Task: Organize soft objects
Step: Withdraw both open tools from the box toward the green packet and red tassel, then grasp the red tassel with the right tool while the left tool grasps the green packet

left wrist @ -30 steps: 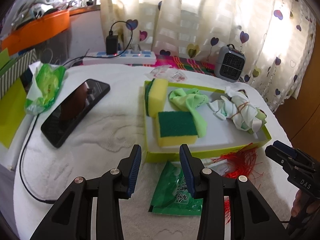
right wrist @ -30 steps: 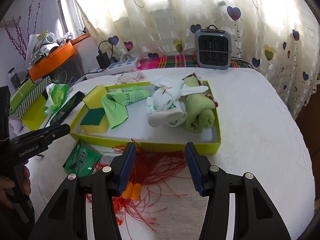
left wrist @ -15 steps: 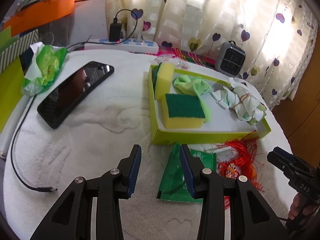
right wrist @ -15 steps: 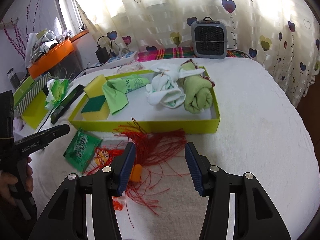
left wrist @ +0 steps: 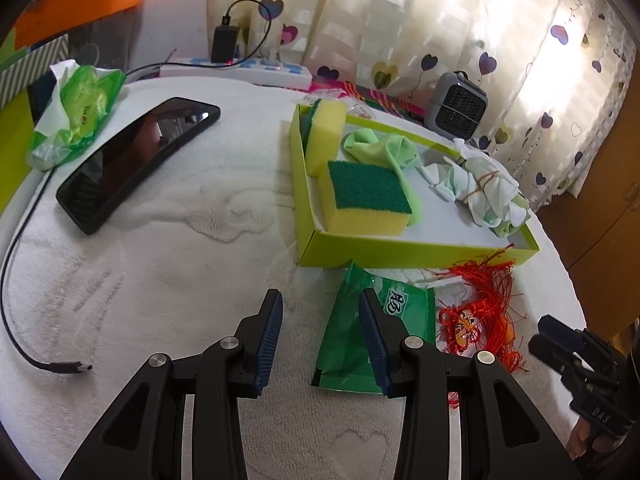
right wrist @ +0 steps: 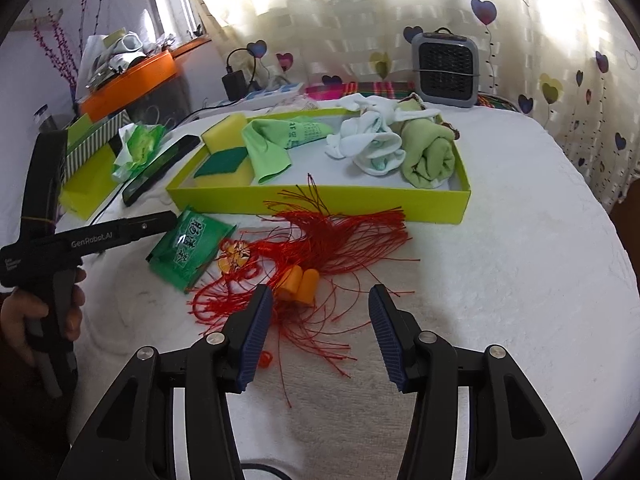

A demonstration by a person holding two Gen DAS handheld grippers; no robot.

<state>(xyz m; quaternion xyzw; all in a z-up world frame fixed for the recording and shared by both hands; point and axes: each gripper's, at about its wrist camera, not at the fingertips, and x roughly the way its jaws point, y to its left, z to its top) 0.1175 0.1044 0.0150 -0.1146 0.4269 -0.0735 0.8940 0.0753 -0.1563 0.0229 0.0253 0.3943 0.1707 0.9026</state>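
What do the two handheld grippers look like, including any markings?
Both are matte black plastic pistol-grip tools with blue ribbed finger pads and silver pivot bolts. The left gripper reads "GenRobot.AI" in white along its side; the right gripper shows "DAS" near its handle.

A black phone (left wrist: 132, 160) lies face up on the white bedspread (left wrist: 160, 280), near a loose black cable (left wrist: 24, 320). Behind it — a white power strip (left wrist: 256, 70) with a black charger (left wrist: 224, 42) plugged in. A grey heater (right wrist: 444, 68) stands before the heart-patterned curtain (right wrist: 360, 20).
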